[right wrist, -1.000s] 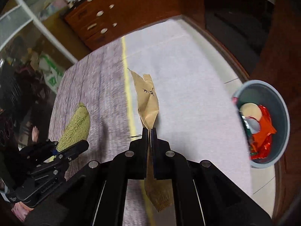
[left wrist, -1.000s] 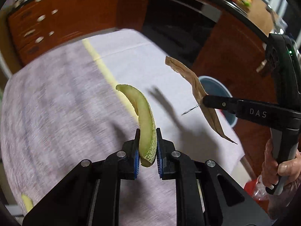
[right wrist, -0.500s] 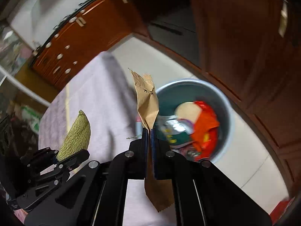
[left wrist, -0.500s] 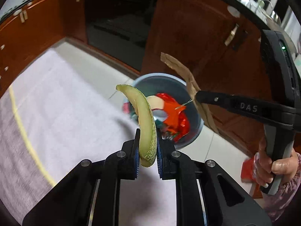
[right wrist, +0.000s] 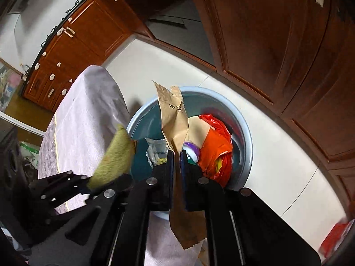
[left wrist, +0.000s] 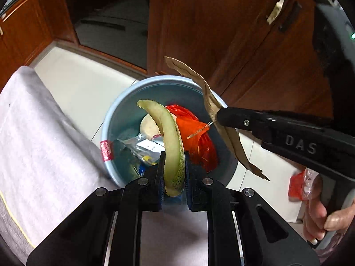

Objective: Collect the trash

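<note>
L gripper: jaws clamped on rind, a curved melon slice w/ netted green skin, smooth pale flesh; held over bin.
R gripper: jaws just opening, slightly apart; creased brown paper bag between pads, above bin.
Bin: round, pale-blue plastic, on tile floor; holds crinkly red wrapper, foil pack.
Cloth: grey, woven, beside bin.

Bin: near rim hidden behind gripper bodies in both views. Melon rind: blurred in right view. Red packet: blurred, partly hidden by hand.
</note>
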The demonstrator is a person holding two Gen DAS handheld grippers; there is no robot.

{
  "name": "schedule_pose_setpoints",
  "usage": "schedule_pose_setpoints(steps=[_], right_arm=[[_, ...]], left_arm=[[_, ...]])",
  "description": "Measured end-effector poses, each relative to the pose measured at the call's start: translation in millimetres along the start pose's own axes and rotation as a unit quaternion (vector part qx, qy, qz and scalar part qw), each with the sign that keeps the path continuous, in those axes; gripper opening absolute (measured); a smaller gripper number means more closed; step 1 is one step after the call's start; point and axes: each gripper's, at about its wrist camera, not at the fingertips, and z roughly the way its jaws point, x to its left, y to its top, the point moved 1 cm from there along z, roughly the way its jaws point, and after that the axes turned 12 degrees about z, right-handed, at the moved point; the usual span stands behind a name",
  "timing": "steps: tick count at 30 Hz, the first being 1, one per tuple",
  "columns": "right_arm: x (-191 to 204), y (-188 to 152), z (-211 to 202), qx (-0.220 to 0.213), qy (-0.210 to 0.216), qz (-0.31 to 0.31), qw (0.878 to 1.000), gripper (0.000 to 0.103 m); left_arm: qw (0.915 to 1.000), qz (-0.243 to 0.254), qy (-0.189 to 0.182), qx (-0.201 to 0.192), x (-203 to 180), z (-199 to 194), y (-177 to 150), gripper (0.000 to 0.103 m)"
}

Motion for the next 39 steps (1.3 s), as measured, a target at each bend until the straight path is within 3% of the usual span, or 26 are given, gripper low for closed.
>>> schedule_pose_setpoints(steps=[1, 3, 4, 5, 7, 12, 19, 23, 31, 39], right_arm=[[-0.2, 1.7, 0.7, 0.0, 0.0, -0.001, 1.0, 0.01], [-0.5, 5.5, 0.4, 0.001, 0.004, 0.001, 1.0, 0.027], [-0.5, 7.0, -1.0, -0.002, 0.006, 0.001, 1.0, 0.043], [0.8, 7.9, -3.5, -0.008, 0.007, -0.002, 1.0, 0.051], [4.5, 8.9, -6.4, -0.011, 0.009, -0.01, 1.0, 0.051], [8.9, 7.6, -9.4, -0.009, 0.014, -0.014, 1.0, 0.067], [13.8, -0.3, -22.3, -0.01, 0.017, -0.01, 1.0, 0.081], [16.0, -7.8, -34.9, -0.019, 0.018, -0.005, 1.0, 0.086], [30.3, -33.9, -71.8, -0.036, 0.016, -0.031, 0.999, 0.096], [40.8, -75.8, -91.9, -0.043, -0.055, -0.08, 0.994, 0.096]], left_arm=[[1.0, -0.001, 0.0, 0.003, 0.7, 3.3, 2.1, 0.016], [0.9999, -0.002, 0.009, 0.008, 2.4, 6.5, 5.9, 0.029], [0.9998, -0.006, 0.018, 0.007, 3.3, 4.7, 6.3, 0.054], [0.9996, -0.007, 0.025, 0.0, 3.2, 3.0, 7.4, 0.062], [0.9991, -0.003, 0.039, -0.015, 4.5, -4.3, 7.0, 0.062], [0.9983, -0.001, 0.056, -0.016, 8.4, -11.7, 3.9, 0.067], [0.9964, -0.008, 0.075, -0.038, 5.8, -36.7, -14.3, 0.086], [0.9927, -0.018, 0.095, -0.072, 7.8, -63.7, -27.6, 0.096], [0.9925, -0.011, 0.101, -0.068, -3.4, -103.8, -67.6, 0.099], [0.9911, -0.027, 0.119, -0.054, -3.5, -133.5, -113.2, 0.099]])
